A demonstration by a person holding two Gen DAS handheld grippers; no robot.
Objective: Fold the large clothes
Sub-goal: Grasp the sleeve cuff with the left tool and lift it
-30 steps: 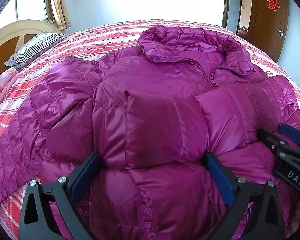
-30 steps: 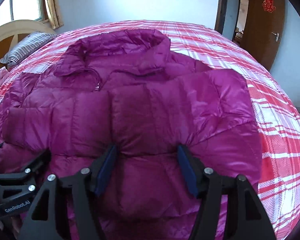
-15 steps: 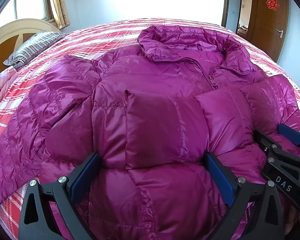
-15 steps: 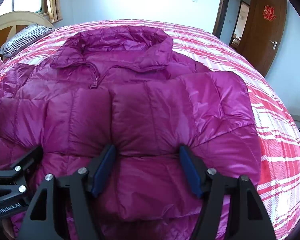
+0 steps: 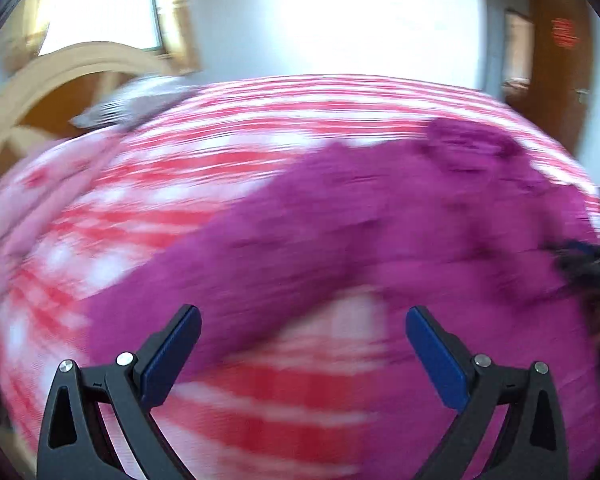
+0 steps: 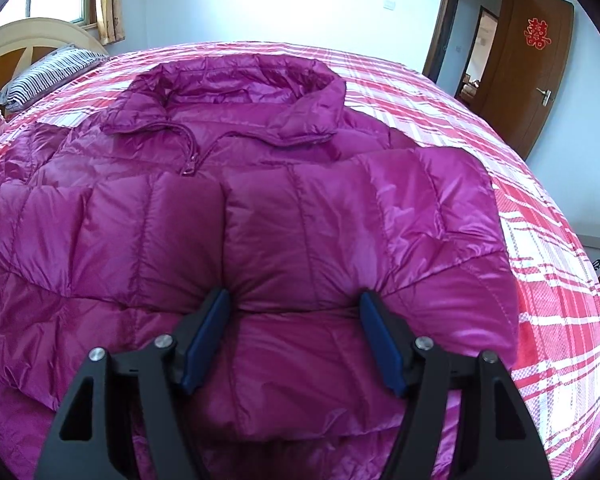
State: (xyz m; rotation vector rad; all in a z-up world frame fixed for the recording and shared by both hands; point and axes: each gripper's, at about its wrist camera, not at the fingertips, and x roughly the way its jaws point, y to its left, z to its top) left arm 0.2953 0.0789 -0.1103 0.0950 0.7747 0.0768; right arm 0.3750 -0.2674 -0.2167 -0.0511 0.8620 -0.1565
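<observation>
- A bed is covered by a red-and-white plaid bedspread (image 6: 556, 280); a striped pillow (image 6: 44, 76) is seen at its far left corner beside a curved wooden headboard (image 6: 24, 36); a curtained window is set above it.
- White walls are seen behind; a brown door (image 6: 536, 64) with a red paper ornament stands open at the right.
- A magenta down jacket (image 6: 260, 208) is laid flat on the bedspread, collar at the far end, both sleeves folded across the chest.
- The right gripper (image 6: 294, 334) is pressed into the jacket's lower front; a bulge of padding is pinched between its partly spread blue pads.
- The left gripper (image 5: 302, 354) is shown wide open in a heavily blurred view; nothing is held; bedspread and the jacket's edge lie beneath.
</observation>
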